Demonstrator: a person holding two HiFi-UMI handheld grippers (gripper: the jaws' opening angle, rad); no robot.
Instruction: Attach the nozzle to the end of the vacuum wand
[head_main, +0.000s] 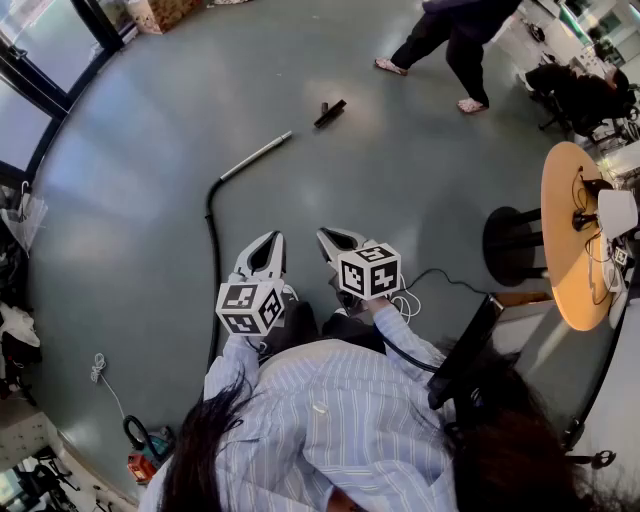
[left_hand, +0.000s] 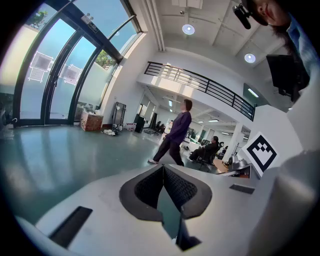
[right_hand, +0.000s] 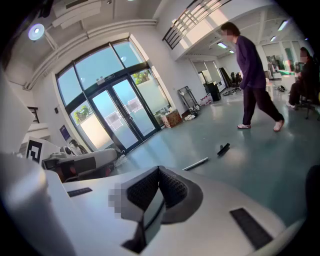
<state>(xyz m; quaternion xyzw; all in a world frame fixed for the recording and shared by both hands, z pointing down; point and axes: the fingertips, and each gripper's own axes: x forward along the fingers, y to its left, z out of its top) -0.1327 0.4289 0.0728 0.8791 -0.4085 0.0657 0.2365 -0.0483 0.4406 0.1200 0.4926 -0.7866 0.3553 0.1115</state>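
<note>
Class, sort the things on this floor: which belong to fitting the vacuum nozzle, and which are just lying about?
For the job: wand, nozzle, hose.
Lying about: round table, cardboard box, white cord.

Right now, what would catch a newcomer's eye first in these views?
The silver vacuum wand on its black hose lies on the grey floor ahead, with the black nozzle lying apart beyond its tip. The left gripper and right gripper are shut and empty, and a person strides beyond the nozzle.
</note>
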